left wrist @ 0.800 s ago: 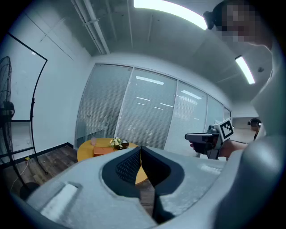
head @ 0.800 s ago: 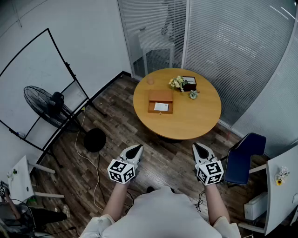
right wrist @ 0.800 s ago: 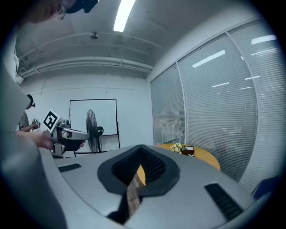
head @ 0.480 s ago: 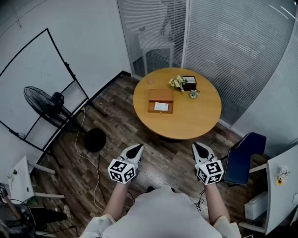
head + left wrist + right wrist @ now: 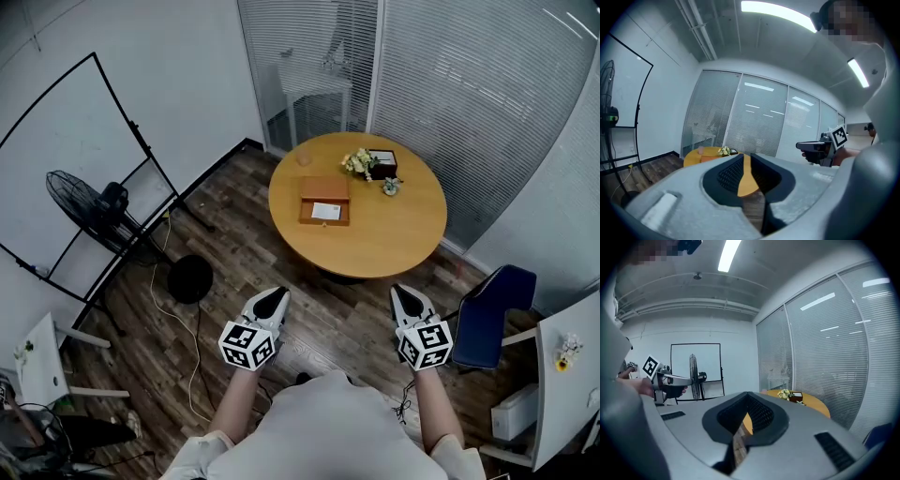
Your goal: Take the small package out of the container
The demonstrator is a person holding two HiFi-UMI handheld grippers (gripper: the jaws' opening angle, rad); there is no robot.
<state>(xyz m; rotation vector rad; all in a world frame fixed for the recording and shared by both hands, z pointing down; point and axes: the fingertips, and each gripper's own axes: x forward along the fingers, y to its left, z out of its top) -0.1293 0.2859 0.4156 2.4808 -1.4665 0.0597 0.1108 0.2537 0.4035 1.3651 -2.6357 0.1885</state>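
Left hand-held gripper [image 5: 274,298]: jaws closed to narrow slit, nothing between. Right hand-held gripper [image 5: 403,298]: jaws likewise together, empty. Both held side by side above wood floor [image 5: 234,244], apart from each other. Round table [image 5: 375,248] well ahead of both. Container [image 5: 307,214], open wooden box, on table, ahead of left hand-held gripper, slightly toward right one. Small package [image 5: 325,212], white, lies inside container. Flowers [image 5: 357,164] and dark box [image 5: 382,167] beyond container, farther off. Blue chair [image 5: 487,314] near right hand-held gripper, on its outer side.
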